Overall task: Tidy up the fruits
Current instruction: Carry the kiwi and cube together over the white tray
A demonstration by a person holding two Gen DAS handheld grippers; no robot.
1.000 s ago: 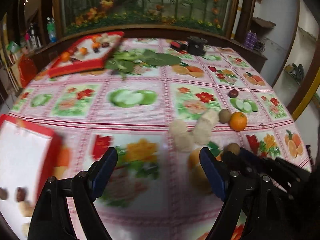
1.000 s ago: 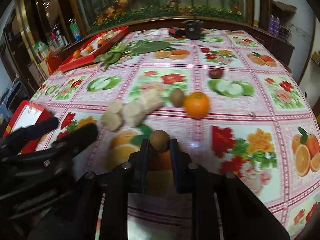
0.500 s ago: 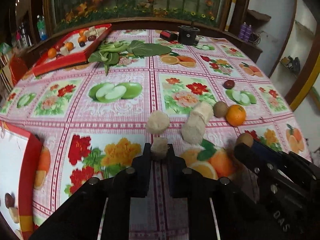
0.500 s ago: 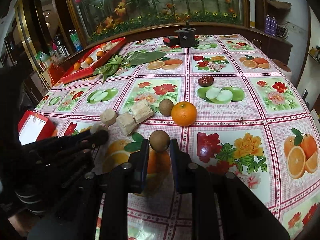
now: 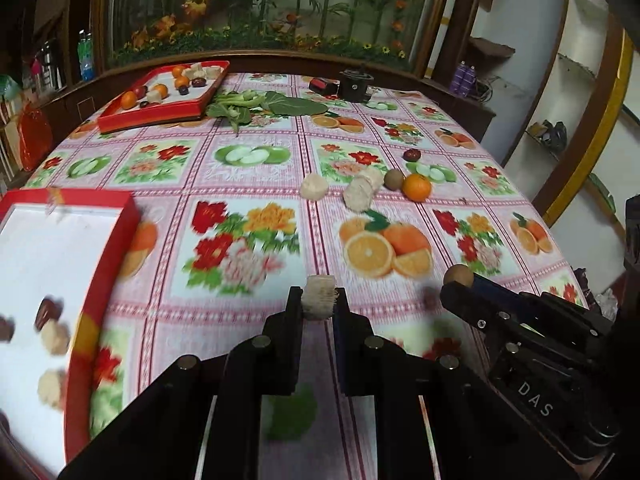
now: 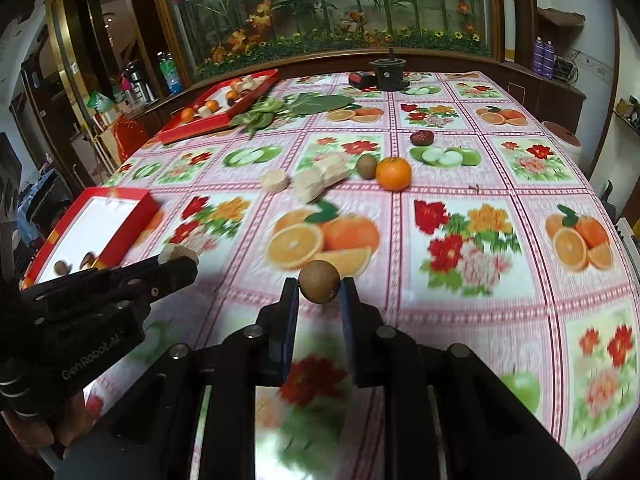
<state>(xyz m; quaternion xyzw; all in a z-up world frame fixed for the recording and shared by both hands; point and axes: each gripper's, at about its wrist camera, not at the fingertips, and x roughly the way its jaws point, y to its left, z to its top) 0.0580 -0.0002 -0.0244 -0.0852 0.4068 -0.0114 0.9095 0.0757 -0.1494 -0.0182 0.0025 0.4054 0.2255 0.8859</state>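
Note:
My left gripper [image 5: 319, 300] is shut on a pale beige fruit chunk [image 5: 319, 295], held above the tablecloth. My right gripper [image 6: 319, 286] is shut on a brown kiwi [image 6: 319, 276]; in the left wrist view that kiwi [image 5: 459, 274] shows at the right gripper's tip. Further out on the table lie two more beige chunks [image 5: 314, 186] [image 5: 362, 194], a second kiwi [image 5: 393, 179], an orange [image 5: 416, 187] and a dark red fruit [image 5: 411, 155]. A red-rimmed white tray [image 5: 124, 216] at my near left holds several small fruits.
A second red tray [image 5: 156, 114] with oranges and chunks sits at the far left. Green leaves [image 5: 272, 106] lie beside it, and a black round device [image 5: 354, 85] stands at the far edge. The table edge curves away on the right.
The left gripper shut on a beige chunk about half a second ago. Since then both grippers have drawn back toward the near side and lifted, each with its piece.

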